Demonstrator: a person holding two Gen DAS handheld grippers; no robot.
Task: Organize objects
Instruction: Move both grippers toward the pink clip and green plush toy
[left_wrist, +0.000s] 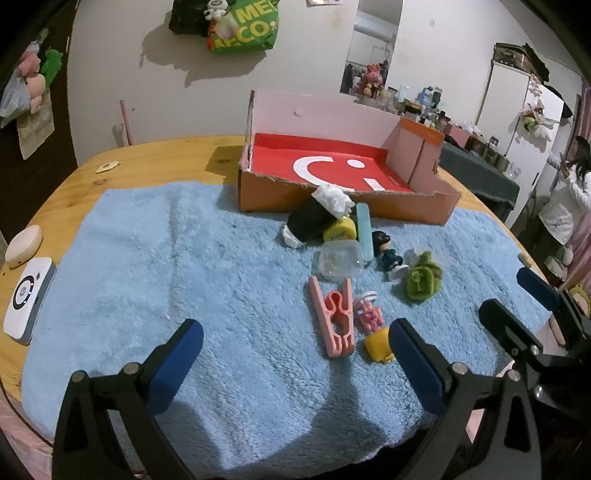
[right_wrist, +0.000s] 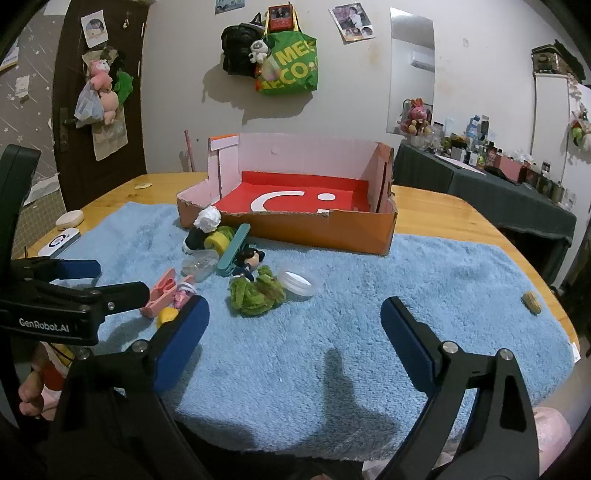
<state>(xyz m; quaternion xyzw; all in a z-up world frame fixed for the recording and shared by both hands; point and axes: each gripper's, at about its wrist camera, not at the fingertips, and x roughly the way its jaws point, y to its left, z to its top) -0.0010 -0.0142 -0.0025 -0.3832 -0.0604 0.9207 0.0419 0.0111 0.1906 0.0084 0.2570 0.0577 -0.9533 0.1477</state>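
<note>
On the blue towel (left_wrist: 184, 258) lies a cluster of small items: a pink clip (left_wrist: 334, 319), a small pink toy (left_wrist: 367, 310), a yellow piece (left_wrist: 376, 343), a green cloth bundle (right_wrist: 255, 291), a dark-haired figurine (right_wrist: 247, 260), a clear container (left_wrist: 338, 260), a teal tube (left_wrist: 364, 229), a yellow roll (left_wrist: 340, 230) and a black item topped with white tissue (left_wrist: 314, 218). A clear lid (right_wrist: 297, 282) lies beside the green bundle. Behind them stands an open cardboard box (right_wrist: 295, 230) with a red floor. My left gripper (left_wrist: 295, 339) is open, empty, just short of the clip. My right gripper (right_wrist: 295, 317) is open over bare towel.
A white device (left_wrist: 26, 299) and a beige oval case (left_wrist: 24, 240) sit at the wooden table's left edge. A peanut (right_wrist: 530, 302) lies at the towel's right edge. A person (left_wrist: 565, 199) stands far right. A crowded side table (right_wrist: 480, 166) is behind.
</note>
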